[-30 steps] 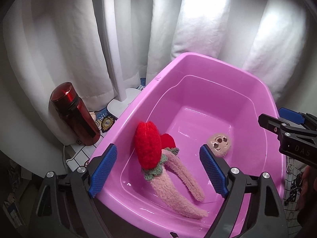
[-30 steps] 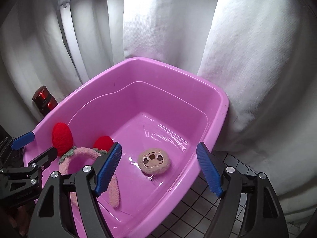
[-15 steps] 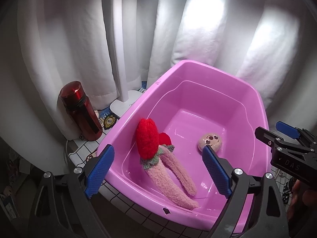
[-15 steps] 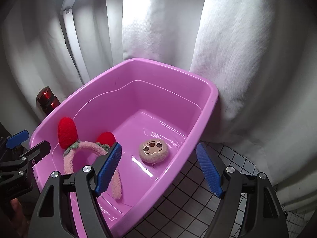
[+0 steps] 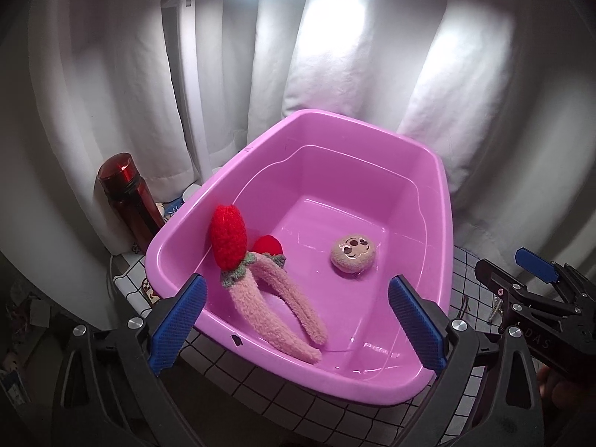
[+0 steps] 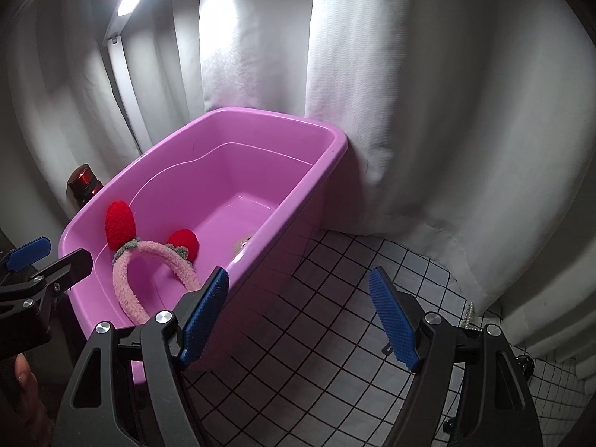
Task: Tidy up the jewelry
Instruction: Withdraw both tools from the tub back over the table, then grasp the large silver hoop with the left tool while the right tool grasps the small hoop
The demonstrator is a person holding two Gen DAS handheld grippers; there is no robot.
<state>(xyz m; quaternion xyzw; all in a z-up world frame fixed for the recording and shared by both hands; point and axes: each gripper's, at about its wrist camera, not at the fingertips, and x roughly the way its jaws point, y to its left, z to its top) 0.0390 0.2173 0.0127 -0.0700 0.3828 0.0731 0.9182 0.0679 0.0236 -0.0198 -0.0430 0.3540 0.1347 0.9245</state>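
A pink plastic tub (image 5: 372,387) (image 6: 327,149) stands on a checked cloth. In it lie a fuzzy pink headband with red strawberry ears (image 5: 275,298) (image 6: 156,260) and a round beige plush face (image 5: 352,253), almost hidden behind the tub wall in the right wrist view. My left gripper (image 5: 296,324) is open and empty, above the tub's near rim. My right gripper (image 6: 298,316) is open and empty, over the cloth to the right of the tub; it also shows in the left wrist view (image 5: 521,279). A pearl chain (image 6: 468,314) lies on the cloth at the far right.
A dark red bottle (image 5: 128,201) (image 6: 83,184) stands left of the tub. A white lamp post (image 5: 190,85) rises behind it. White curtains (image 6: 428,111) close off the back and right. The checked cloth (image 6: 327,354) spreads right of the tub.
Both grippers have pulled back and up from the tub. The right gripper has swung right, so the tub now sits to its left and the cloth is below it.
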